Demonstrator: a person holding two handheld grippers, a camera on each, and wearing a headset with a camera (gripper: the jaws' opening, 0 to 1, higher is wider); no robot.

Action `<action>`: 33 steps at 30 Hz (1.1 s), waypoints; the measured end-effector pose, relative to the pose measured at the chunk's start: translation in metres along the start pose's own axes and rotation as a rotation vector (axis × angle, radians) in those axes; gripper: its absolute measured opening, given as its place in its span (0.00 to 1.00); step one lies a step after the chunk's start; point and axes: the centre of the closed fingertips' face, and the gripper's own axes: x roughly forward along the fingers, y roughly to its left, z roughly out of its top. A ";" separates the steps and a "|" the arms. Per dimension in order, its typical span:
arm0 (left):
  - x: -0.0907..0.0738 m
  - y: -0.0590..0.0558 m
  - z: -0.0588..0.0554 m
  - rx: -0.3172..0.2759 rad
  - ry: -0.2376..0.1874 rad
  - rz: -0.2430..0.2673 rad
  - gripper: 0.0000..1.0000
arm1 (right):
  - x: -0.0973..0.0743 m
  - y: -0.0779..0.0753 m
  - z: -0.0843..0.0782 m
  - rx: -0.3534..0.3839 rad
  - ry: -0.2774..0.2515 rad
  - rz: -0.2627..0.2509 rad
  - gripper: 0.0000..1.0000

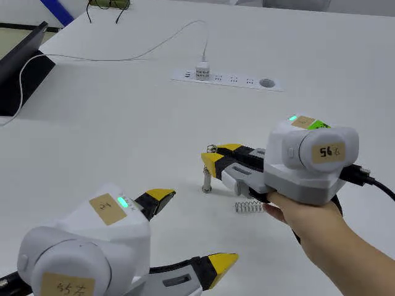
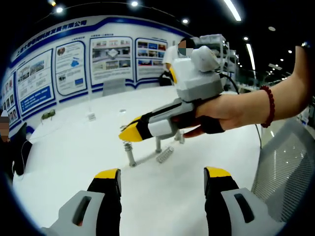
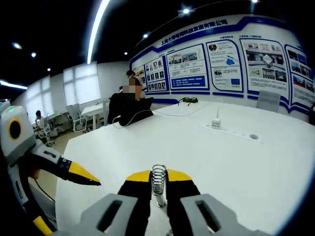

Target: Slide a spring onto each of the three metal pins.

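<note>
My right gripper is shut on a small steel spring, which it holds upright between its yellow tips. Directly beneath the spring stands a metal pin on the white table. In the left gripper view the same spring sits at the top of that pin, under the right gripper. A second pin stands behind, and a loose spring lies flat on the table beside it. My left gripper hovers open at the near left with nothing between its fingers.
A white power strip with a plugged-in charger and cable lies at the far side of the table. A dark laptop-like object sits at the left edge. A hand and forearm carry the right gripper.
</note>
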 end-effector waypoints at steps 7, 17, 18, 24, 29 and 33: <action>-0.001 0.001 0.001 -0.008 -0.007 0.002 0.69 | 0.001 0.001 -0.003 -0.030 0.011 -0.003 0.12; -0.001 0.002 0.001 -0.006 -0.002 0.004 0.69 | 0.004 0.000 -0.010 -0.044 0.030 -0.007 0.12; -0.001 0.002 0.001 -0.006 -0.002 0.006 0.68 | 0.004 0.000 -0.012 -0.046 0.037 -0.007 0.12; -0.002 0.003 0.001 -0.003 -0.004 0.010 0.67 | 0.007 0.000 -0.016 -0.036 0.047 -0.006 0.12; -0.002 0.004 0.001 -0.004 -0.004 0.013 0.67 | 0.008 0.001 -0.019 -0.040 0.054 -0.005 0.12; -0.002 0.004 0.001 -0.002 -0.003 0.012 0.67 | 0.010 0.001 -0.023 -0.041 0.064 -0.003 0.12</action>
